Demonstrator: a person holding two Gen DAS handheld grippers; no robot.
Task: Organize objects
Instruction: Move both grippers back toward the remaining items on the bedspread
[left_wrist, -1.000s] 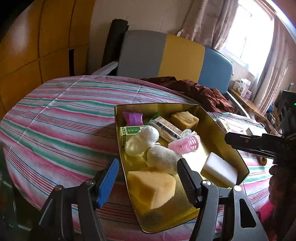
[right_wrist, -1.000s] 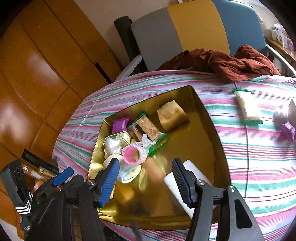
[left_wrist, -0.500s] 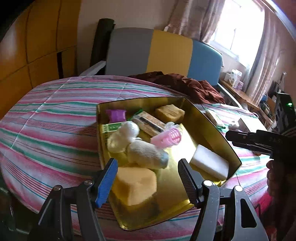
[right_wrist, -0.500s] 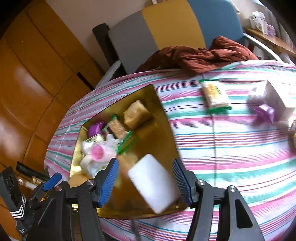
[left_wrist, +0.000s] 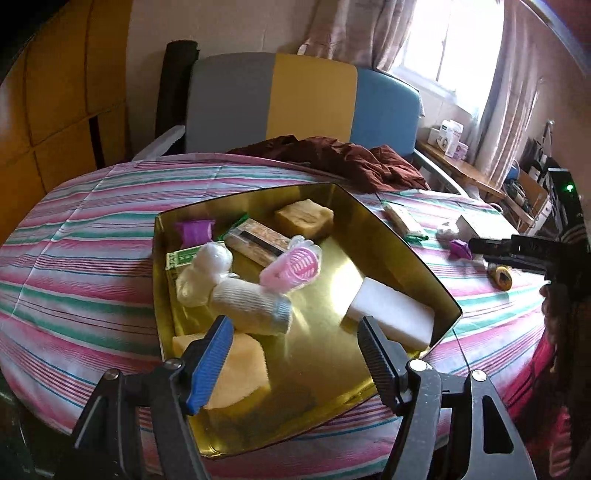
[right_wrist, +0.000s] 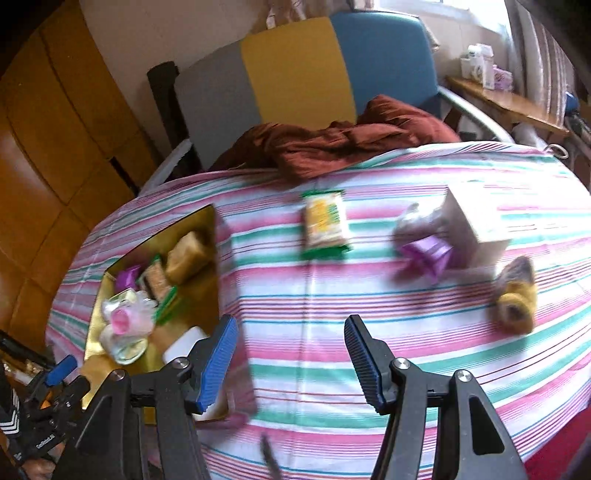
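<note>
Both the left gripper (left_wrist: 295, 350) and right gripper (right_wrist: 290, 360) gape wide and empty; a hasty reach could shove the far snack packet (right_wrist: 325, 223) away.

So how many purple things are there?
2. One purple thing sits in the far left corner of the gold tray. The other lies on the striped cloth beside the white box. More may be hidden.
</note>
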